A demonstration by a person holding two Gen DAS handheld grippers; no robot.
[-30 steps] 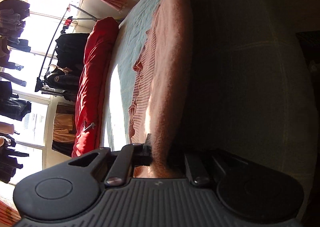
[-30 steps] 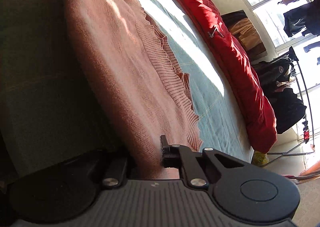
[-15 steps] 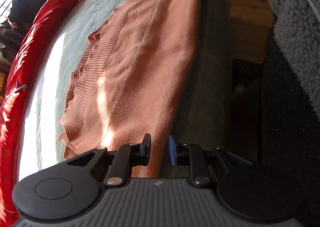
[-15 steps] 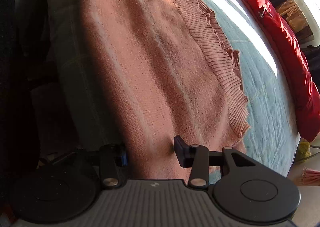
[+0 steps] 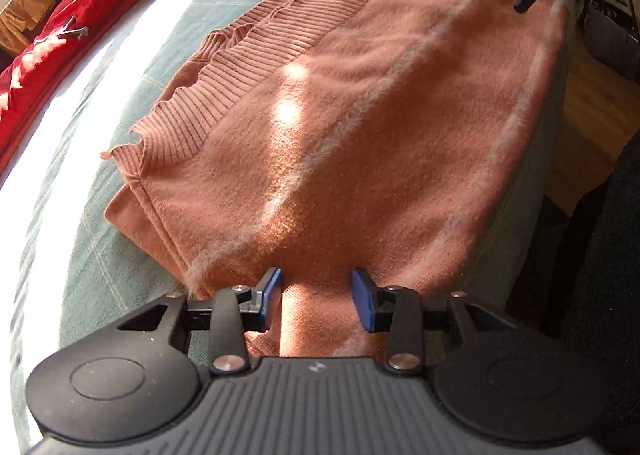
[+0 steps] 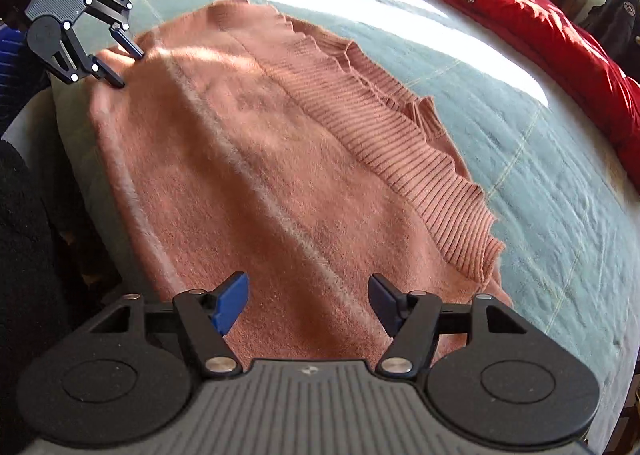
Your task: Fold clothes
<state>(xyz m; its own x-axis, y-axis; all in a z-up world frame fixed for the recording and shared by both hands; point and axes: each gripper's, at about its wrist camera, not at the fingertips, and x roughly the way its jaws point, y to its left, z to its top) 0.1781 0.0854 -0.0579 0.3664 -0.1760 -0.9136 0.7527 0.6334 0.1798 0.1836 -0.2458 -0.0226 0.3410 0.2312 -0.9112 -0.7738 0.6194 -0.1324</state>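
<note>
A home bedroom: quilted bed, red duvet, hanging clothes.

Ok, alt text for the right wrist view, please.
A salmon-pink knit sweater lies spread flat on a green bedspread, its ribbed hem toward a red duvet. The right gripper hangs open over its near end; the left gripper is open at the far end.
</note>
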